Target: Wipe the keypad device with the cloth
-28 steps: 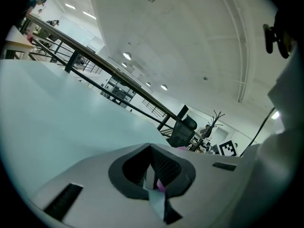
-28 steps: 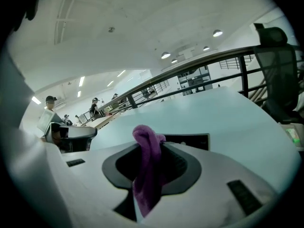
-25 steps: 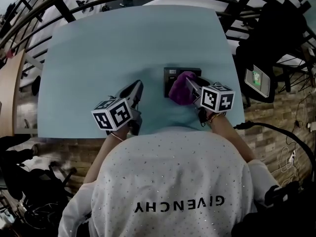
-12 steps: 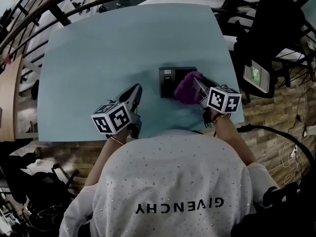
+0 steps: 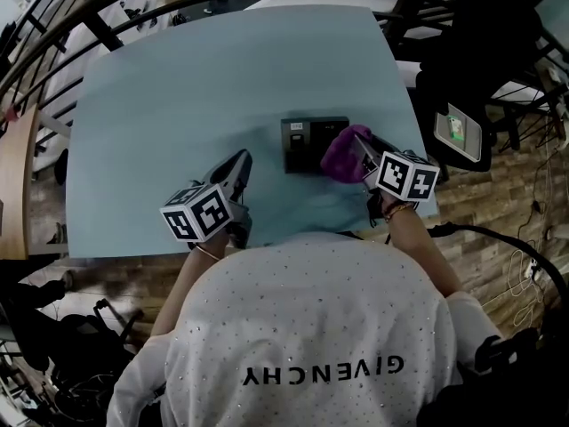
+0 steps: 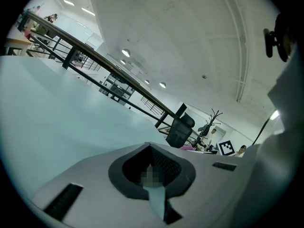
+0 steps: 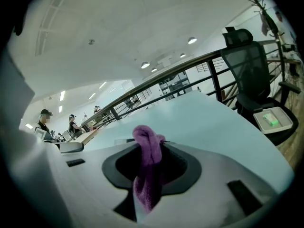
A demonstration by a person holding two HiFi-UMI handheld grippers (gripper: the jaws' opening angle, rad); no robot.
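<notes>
On the keypad device (image 5: 307, 143), the right gripper (image 5: 359, 155) has dragged the cloth (image 5: 340, 153) rightward.

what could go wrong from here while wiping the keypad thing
1. The small black keypad device lies loose on the light blue table. The left gripper is shut and apart from it, so a wipe may shove it sideways.
2. The right gripper pinches the purple cloth in a bunch, so its hard jaw tips might scrape the keys.
</notes>
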